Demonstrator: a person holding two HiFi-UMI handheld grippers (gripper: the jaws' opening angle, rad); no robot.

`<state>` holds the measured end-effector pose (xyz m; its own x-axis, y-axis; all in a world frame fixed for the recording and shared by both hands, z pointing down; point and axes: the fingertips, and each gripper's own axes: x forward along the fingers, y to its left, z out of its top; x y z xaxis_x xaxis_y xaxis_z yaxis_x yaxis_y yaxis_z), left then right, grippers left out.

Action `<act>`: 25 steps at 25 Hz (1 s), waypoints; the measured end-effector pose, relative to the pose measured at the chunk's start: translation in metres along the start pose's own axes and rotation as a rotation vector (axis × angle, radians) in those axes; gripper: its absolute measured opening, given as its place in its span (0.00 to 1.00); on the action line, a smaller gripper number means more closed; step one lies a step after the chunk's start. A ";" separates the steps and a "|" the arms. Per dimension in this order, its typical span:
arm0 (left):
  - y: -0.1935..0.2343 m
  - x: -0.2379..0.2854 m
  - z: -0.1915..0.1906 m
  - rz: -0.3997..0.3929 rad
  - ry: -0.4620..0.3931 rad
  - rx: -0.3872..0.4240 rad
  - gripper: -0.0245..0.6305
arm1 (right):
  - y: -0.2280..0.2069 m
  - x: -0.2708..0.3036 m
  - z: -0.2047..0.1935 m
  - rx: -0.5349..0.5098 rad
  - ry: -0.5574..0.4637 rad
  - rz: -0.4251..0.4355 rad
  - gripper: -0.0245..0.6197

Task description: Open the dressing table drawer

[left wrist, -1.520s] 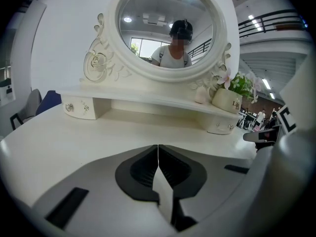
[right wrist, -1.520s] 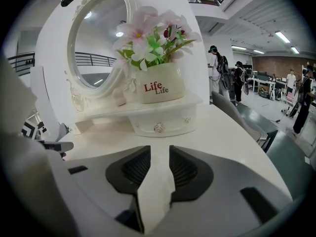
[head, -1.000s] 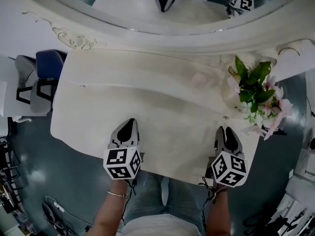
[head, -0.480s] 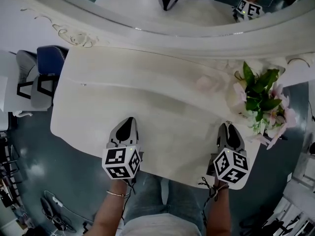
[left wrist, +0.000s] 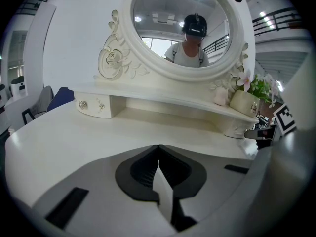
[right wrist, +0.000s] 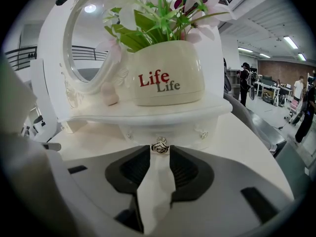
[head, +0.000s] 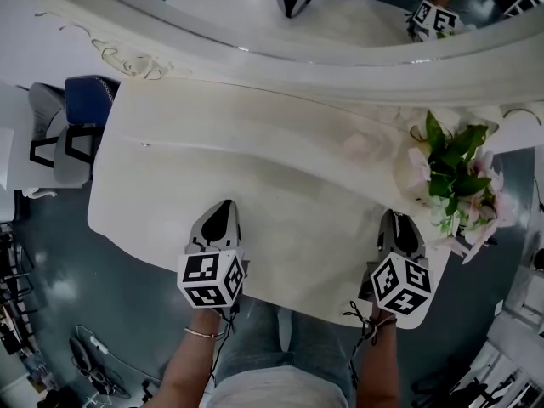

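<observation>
Flanking drawer knob (right wrist: 159,144), right tool (right wrist: 160,151).

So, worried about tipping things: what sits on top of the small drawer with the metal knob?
A cream pot of flowers and a small pink object, on the shelf above it. The shut drawer hides its inside.

A: Colours logged: dressing table (head: 255,185) cream-white; knob (right wrist: 160,145) silver.
B: Adding: pot (right wrist: 168,73) cream, lettering red over grey; flowers (head: 455,177) pink, leaves green; chair (head: 89,100) blue; marker cube (head: 211,279) black-and-white squares.
</observation>
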<state>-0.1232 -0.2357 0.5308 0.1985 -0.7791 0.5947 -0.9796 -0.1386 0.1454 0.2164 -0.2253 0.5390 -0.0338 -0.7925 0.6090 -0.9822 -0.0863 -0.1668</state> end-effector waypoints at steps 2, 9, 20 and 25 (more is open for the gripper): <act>0.000 0.000 0.000 -0.001 0.001 0.000 0.07 | 0.000 -0.001 0.002 -0.002 -0.006 -0.001 0.24; 0.000 0.000 0.003 -0.004 -0.004 0.005 0.07 | 0.001 -0.004 0.006 -0.004 -0.019 -0.010 0.24; -0.001 -0.001 0.002 -0.006 -0.001 0.009 0.07 | -0.001 -0.004 0.005 -0.009 -0.016 -0.023 0.21; -0.001 -0.001 0.001 -0.006 0.000 0.009 0.07 | -0.001 -0.003 0.005 -0.009 -0.014 -0.028 0.21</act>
<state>-0.1223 -0.2349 0.5293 0.2048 -0.7780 0.5939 -0.9786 -0.1493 0.1419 0.2184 -0.2257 0.5328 -0.0035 -0.7984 0.6021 -0.9844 -0.1031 -0.1424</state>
